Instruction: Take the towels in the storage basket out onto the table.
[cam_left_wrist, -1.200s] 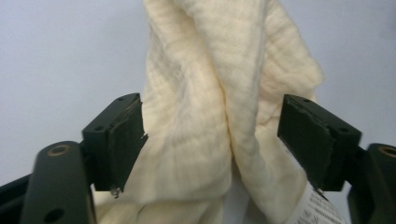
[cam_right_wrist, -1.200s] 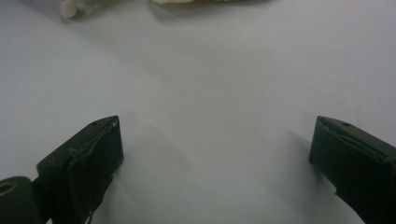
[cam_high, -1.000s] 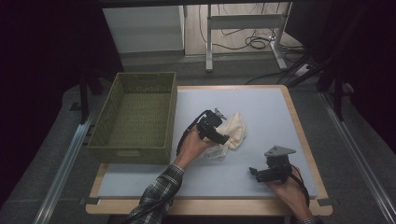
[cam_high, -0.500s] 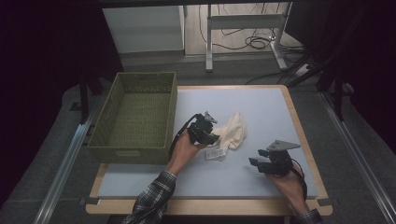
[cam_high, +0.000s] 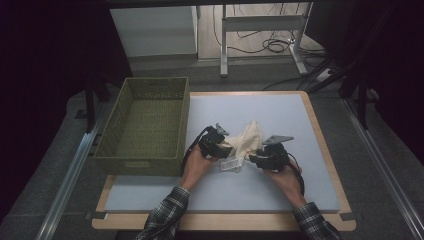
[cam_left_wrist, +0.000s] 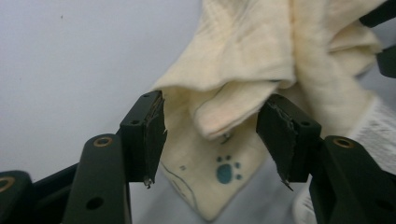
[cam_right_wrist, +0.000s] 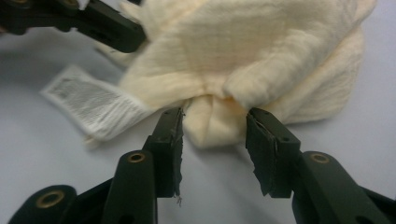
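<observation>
A crumpled cream cloth (cam_high: 250, 136) lies in the middle of the pale blue mat (cam_high: 285, 112), with a white label (cam_high: 231, 165) at its near edge. My left gripper (cam_high: 227, 148) is at the cloth's left side. In the left gripper view its jaws (cam_left_wrist: 210, 135) have just been opening and stand apart around a fold of the cloth (cam_left_wrist: 243, 51), above a blue paw print (cam_left_wrist: 226, 171). My right gripper (cam_high: 253, 159) is at the cloth's near right. Its jaws (cam_right_wrist: 215, 135) have just been closing around a small fold of the cloth (cam_right_wrist: 261, 42), with the label (cam_right_wrist: 88, 105) to their left.
An olive woven basket (cam_high: 141, 160) stands on the left edge of the table, close to the left hand. The mat runs on behind and to the right of the cloth. Desk legs and cables lie on the floor behind the table.
The right hand has come left from the near right of the mat up to the cloth. The left hand has drawn back and sunk a little. The cloth now sits bunched between both grippers.
</observation>
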